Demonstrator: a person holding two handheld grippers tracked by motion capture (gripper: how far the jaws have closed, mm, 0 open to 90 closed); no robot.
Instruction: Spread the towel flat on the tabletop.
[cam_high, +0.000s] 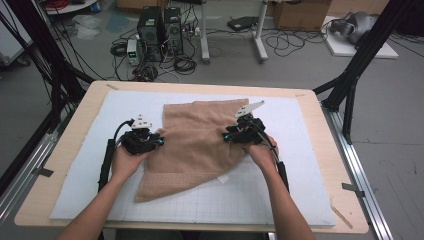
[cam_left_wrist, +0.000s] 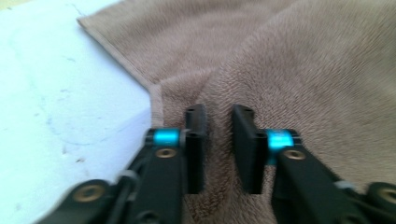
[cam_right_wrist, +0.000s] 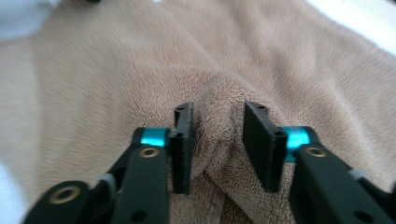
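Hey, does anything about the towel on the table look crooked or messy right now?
Yes. The tan towel lies askew on the white mat, folded unevenly, its lower left corner jutting out, with a ridge of cloth bunched between the right gripper's fingers.

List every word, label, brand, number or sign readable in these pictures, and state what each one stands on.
None can be read.
Light brown terry towel: a small white tag at its lower edge, blank at this size.
White gridded foam mat: faint lines, no numbers.
Black computer towers on the floor: any markings too small to read.
Cardboard boxes at the back: no legible print.
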